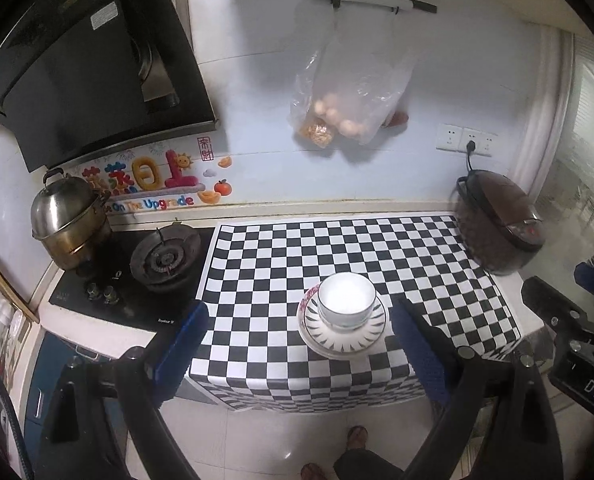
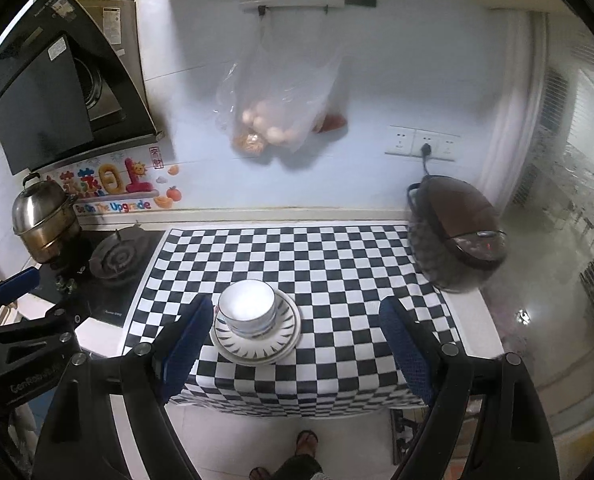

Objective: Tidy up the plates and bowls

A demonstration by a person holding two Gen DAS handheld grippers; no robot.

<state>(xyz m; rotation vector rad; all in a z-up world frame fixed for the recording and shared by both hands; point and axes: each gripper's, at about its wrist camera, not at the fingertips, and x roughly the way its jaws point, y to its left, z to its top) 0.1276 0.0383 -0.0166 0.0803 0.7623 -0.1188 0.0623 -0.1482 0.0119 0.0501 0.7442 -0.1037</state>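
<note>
Two claws hang above the near edge of the table (image 1: 377,240), the left claw (image 1: 297,348) and the right claw (image 2: 293,344) each with its blue-padded jaws spread wide and nothing between them. A white bowl (image 1: 347,300) sits upright on a small stack of plates (image 1: 343,336) with a dark leaf-pattern rim, resting on the black-and-white checkered cloth (image 1: 289,264) near its front edge, apart from both claws. A brown rice cooker (image 1: 501,220) stands at the cloth's far right corner, a gas burner (image 1: 165,258) and a steel pot (image 1: 69,220) lie to the left, and a clear bag (image 1: 349,92) hangs on the wall.
</note>
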